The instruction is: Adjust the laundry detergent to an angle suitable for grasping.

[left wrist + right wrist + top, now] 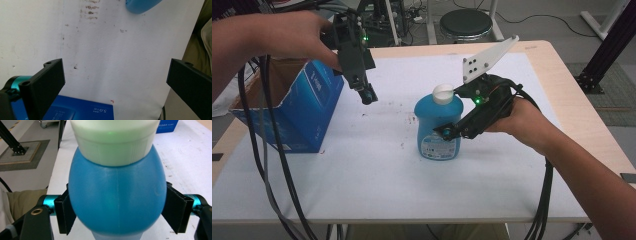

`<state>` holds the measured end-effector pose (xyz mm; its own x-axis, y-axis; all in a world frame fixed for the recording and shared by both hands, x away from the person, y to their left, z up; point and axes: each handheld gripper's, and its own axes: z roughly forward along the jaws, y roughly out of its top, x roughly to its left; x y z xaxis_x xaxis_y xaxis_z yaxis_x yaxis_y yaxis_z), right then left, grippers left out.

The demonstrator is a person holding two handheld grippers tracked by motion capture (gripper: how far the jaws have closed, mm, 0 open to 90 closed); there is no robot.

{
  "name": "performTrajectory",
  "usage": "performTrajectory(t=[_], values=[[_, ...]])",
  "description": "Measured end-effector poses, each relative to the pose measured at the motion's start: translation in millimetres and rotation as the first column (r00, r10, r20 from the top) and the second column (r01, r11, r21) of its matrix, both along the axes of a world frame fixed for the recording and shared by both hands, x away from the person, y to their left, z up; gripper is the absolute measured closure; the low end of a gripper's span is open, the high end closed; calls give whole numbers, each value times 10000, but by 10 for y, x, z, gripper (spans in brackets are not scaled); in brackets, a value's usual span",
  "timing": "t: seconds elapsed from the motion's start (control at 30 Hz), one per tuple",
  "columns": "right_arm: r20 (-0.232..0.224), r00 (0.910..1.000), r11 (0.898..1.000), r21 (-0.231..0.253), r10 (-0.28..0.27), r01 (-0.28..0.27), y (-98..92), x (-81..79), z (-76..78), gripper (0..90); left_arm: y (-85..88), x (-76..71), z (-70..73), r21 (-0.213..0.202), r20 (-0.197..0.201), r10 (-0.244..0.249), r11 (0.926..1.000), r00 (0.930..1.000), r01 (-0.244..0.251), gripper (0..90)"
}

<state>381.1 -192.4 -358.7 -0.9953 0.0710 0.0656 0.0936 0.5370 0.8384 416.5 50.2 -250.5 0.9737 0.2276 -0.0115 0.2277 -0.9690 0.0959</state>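
The white-covered table is the biggest thing in front of me, and most of it lies bare, so I have plenty of room to move toward my side and across the middle; its far edge and right edge are well away from the work. At the left stands the open blue box, close to the table's left edge, and I judge that it limits how far I can swing that way. The blue bottle stands upright near the middle of the table, apart from the box, with its white cap on top. My right gripper is at the bottle's body, and in the right gripper view the jaws sit at either flank of the blue bottle, the black pads at its sides; whether they press or just flank it I cannot tell. My left gripper hangs above the table by the box, jaws spread wide with nothing between them. I reckon the bottle is set upright and what remains looks like the box.
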Motion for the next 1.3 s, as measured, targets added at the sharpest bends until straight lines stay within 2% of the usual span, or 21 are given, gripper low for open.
performTrajectory(t=[0.17,0.23,0.37,0.5,0.6,0.63,0.73,0.8,0.9,1.0,1.03,1.13,1.23,1.3], values=[[163,9998,9999,44,-101,100,-24,-30,32,214,3,-6,6,-15,5,39,10000,10000,-39,17],[295,9989,9993,-58,-358,359,-36,-53,49,93,8,-9,11,-25,15,40,10000,10000,-40,17],[393,9976,9982,170,-575,568,-111,-94,109,93,19,-18,18,-20,39,72,10000,10000,-72,17],[379,9962,9969,-5,-788,789,-185,-136,138,93,33,-27,34,-67,83,112,9999,9999,-112,17],[-114,9927,9928,-51,-1197,1197,-260,-132,165,93,40,-31,39,-51,75,93,9999,9999,-93,17],[-130,9921,9921,-51,-1251,1250,-290,-132,179,93,40,-32,41,-58,79,98,9999,9999,-97,17],[104,9924,9925,-21,-1225,1225,-373,-154,227,93,38,-36,49,-93,101,100,9999,9999,-99,17],[215,9934,9930,-336,-1129,1135,-405,-172,266,93,34,-36,50,-94,94,82,9999,9999,-81,17],[624,9874,9823,-1099,-1452,1514,-442,-192,321,92,24,-37,47,-108,96,65,9999,9999,-64,17],[690,9891,9742,-1764,-1304,1407,-529,-201,385,82,11,-39,48,-134,125,5,9999,9999,-3,17],[770,9875,9660,-2098,-1375,1509,-555,-202,400,13,9,-38,48,-129,118,3,9999,9999,-1,17],[756,9839,9381,-2977,-1619,1772,-671,-190,441,6,3,-37,49,-166,128,5,9999,9999,-3,17],[690,9685,9150,-3176,-2392,2486,-821,-169,493,7,-3,-32,53,-157,136,-29,9999,9999,31,17],[588,9630,9027,-3372,-2631,2672,-918,-173,515,7,-7,-30,53,-161,148,-43,9999,9999,45,17]])
